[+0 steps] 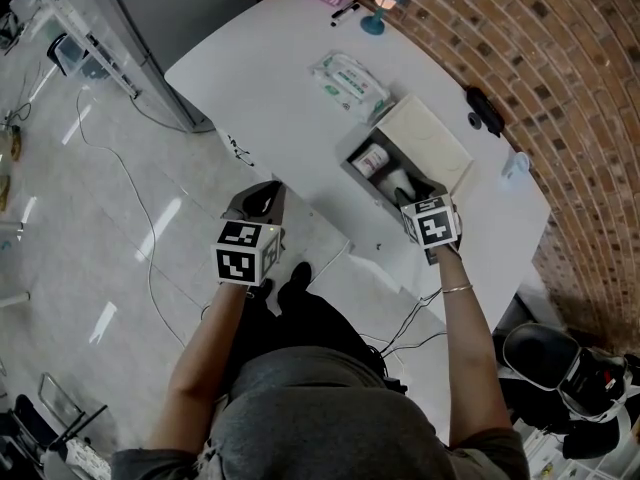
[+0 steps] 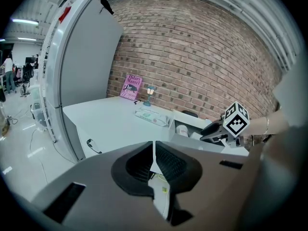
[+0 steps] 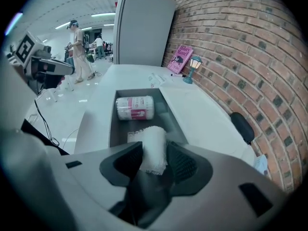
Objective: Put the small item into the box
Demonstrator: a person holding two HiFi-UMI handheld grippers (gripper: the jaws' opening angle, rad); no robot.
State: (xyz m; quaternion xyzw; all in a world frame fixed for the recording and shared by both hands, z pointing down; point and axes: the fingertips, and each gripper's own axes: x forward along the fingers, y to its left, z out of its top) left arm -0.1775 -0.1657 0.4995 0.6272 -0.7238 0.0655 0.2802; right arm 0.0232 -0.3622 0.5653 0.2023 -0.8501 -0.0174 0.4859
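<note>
The right hand-held gripper [image 3: 155, 154] stood released around the roll [image 3: 154, 146] above the box [image 3: 112, 124], mid-frame; clinging to a pad, the roll could tumble outside. The left hand-held gripper [image 2: 154, 153] was clenched, empty.

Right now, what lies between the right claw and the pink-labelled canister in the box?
A white gauze roll, between the right claw's jaws, inside the box: seen in the right gripper view.

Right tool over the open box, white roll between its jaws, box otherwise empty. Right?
Not empty: the right gripper view shows a pink-labelled canister lying in the box, beyond the white roll between the jaws of the right tool. The rest stands.
</note>
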